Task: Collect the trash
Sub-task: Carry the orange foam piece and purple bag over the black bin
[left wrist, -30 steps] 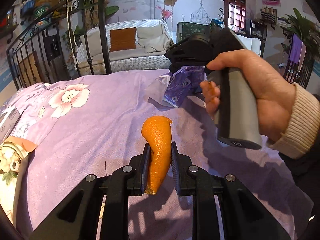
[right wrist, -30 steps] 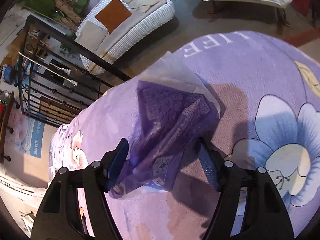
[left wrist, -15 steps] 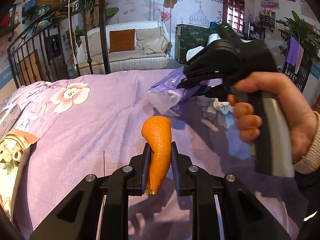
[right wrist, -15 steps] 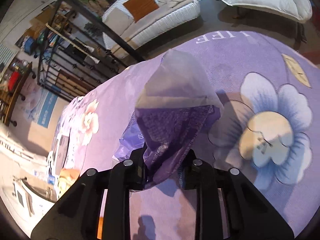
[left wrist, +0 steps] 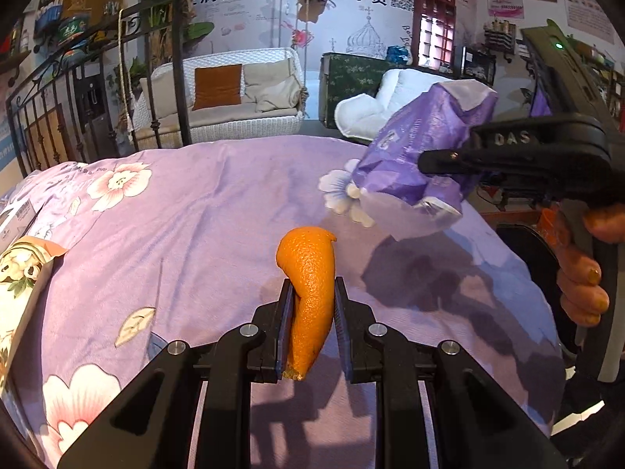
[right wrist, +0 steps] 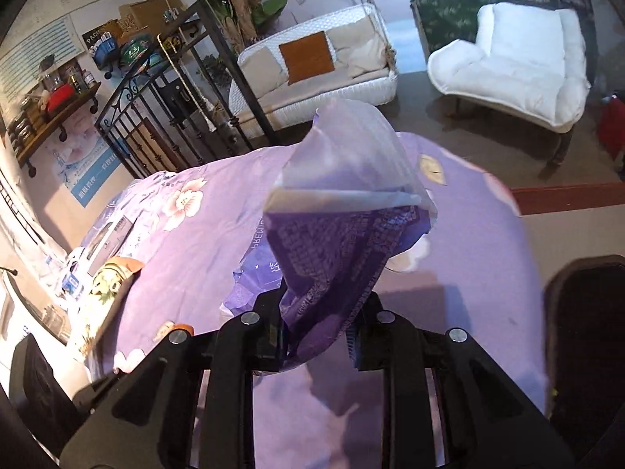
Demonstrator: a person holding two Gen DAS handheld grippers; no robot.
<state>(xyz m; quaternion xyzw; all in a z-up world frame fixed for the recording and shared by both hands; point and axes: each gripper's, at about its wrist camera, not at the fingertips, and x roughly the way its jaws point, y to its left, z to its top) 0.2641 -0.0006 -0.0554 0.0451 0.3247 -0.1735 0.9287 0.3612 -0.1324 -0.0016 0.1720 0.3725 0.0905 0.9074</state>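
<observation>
The left gripper (left wrist: 311,314) clamps an orange peel (left wrist: 309,297) upright, its curled tip pointing up, above the purple floral bedspread (left wrist: 195,234). Rightward, the right gripper (right wrist: 318,336) pinches a crumpled purple plastic wrapper (right wrist: 336,242), long axis running forward, clear of the bedspread.

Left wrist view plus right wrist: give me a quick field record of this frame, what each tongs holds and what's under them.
left tongs: shut on orange peel, peel upright between the fingers
right tongs: shut on purple wrapper, lifted clear of the bed
wrapper detail: crumpled purple plastic with a clear section at its top end
surface: purple floral bedspread
other item on bed: floral paper bag at left edge
dark bin: beside the bed, at the right
trash still lying loose: none visible on the bedspread
</observation>
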